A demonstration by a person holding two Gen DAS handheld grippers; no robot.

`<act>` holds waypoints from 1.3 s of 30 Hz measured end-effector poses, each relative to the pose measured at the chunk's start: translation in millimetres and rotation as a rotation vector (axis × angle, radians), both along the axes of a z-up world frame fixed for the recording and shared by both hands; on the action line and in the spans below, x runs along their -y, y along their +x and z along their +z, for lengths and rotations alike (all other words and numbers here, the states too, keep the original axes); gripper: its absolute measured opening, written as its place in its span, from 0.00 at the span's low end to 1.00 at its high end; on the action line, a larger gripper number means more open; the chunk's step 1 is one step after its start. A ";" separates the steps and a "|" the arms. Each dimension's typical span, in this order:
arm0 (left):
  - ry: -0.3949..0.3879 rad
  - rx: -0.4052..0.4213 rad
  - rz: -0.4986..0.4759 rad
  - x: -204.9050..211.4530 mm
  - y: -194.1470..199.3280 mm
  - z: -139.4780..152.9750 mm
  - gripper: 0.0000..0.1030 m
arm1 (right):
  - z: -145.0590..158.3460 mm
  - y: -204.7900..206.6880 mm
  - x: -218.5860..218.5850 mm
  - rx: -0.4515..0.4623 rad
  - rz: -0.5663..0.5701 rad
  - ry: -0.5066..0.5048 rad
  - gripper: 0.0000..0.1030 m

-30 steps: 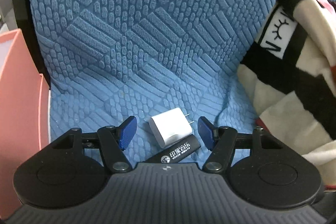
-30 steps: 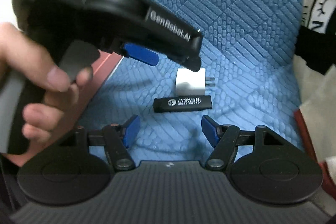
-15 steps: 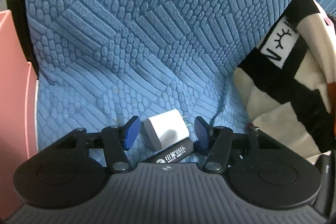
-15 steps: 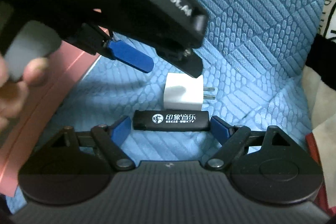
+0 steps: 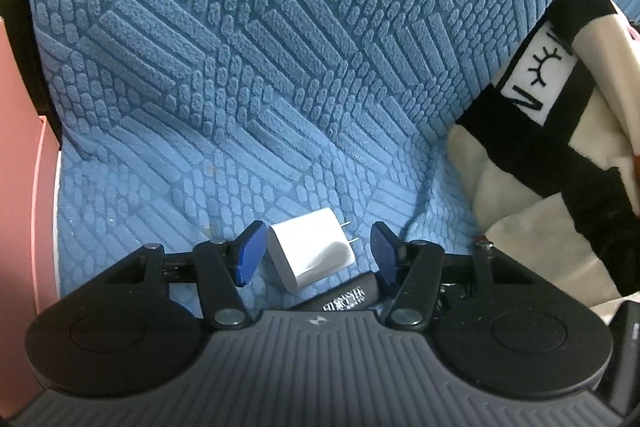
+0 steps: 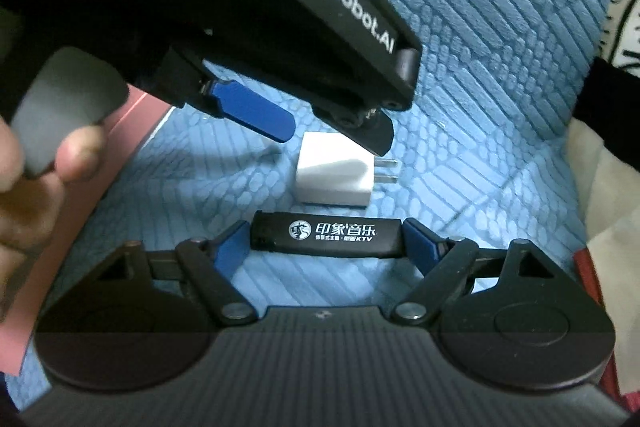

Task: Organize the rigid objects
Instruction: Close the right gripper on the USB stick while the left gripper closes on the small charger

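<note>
A white plug adapter (image 5: 310, 253) lies on the blue textured cushion (image 5: 256, 87), prongs to the right. My left gripper (image 5: 316, 251) is open, its blue pads on either side of the adapter, apart from it. A black lighter (image 6: 326, 233) with white print lies crosswise just in front of the adapter (image 6: 334, 177). My right gripper (image 6: 326, 243) is open, its blue pads at the lighter's two ends. The lighter (image 5: 346, 297) shows partly under the left gripper's body. In the right wrist view the left gripper (image 6: 332, 131) hangs over the adapter.
A pink box (image 5: 20, 167) stands at the left edge of the cushion and shows in the right wrist view (image 6: 60, 247). A black-and-cream striped blanket (image 5: 560, 167) lies at the right. A person's hand (image 6: 36, 179) holds the left gripper.
Both grippers have moved forward and down. The left pads now flank the adapter and have narrowed a little. The right pads have come up to the lighter's ends.
</note>
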State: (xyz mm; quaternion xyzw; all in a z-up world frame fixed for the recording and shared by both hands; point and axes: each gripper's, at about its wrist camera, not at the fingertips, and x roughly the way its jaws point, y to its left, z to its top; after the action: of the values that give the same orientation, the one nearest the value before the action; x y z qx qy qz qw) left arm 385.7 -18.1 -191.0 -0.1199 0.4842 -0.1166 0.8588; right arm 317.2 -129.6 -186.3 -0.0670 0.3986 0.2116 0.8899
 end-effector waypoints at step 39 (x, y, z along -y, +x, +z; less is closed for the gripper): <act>0.115 0.005 0.022 -4.6 -46.6 -6.0 0.49 | 14.6 -48.0 51.6 -0.073 -0.257 0.064 0.82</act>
State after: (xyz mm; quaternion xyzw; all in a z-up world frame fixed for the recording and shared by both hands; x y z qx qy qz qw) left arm 339.1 -13.5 -197.0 -0.0753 0.4865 -0.0795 0.8668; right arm 269.3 -181.1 -171.7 0.0206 0.4290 0.1107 0.8962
